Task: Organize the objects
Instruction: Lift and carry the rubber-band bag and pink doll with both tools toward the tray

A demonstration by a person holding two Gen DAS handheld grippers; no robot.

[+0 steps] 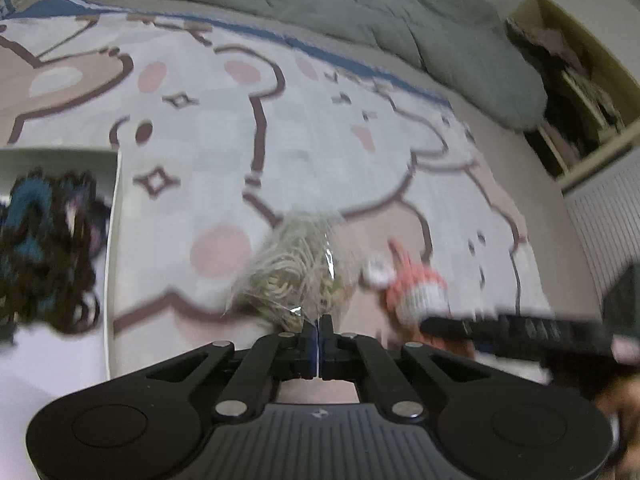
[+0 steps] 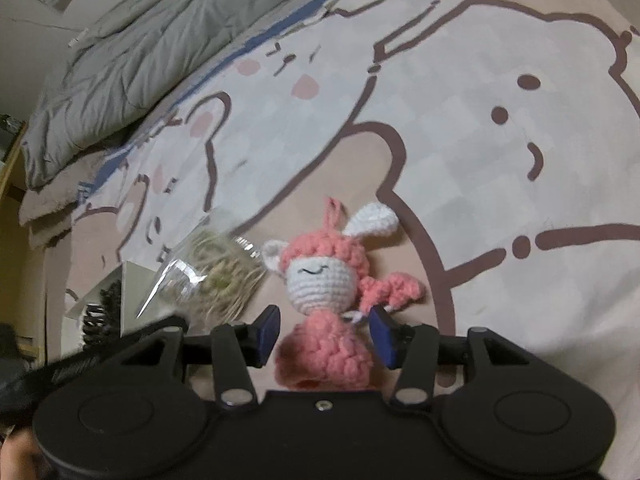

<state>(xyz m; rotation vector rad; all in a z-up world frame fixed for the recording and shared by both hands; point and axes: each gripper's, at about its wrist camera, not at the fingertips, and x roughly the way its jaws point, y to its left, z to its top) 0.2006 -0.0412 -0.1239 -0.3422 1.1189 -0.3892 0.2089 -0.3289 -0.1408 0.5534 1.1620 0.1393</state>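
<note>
Crochet doll's (image 2: 320,280) face shows only in the right-wrist view.

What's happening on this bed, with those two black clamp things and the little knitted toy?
A person is tidying small items off a cartoon-print blanket, holding a pinching tool in each hand. The left tool is shut on the edge of a clear bag of pale stringy material. The right tool stands open around the body of a pink crocheted doll that lies on the blanket, its pads not pressing it. A white box to the left already holds dark, fuzzy items.
</note>
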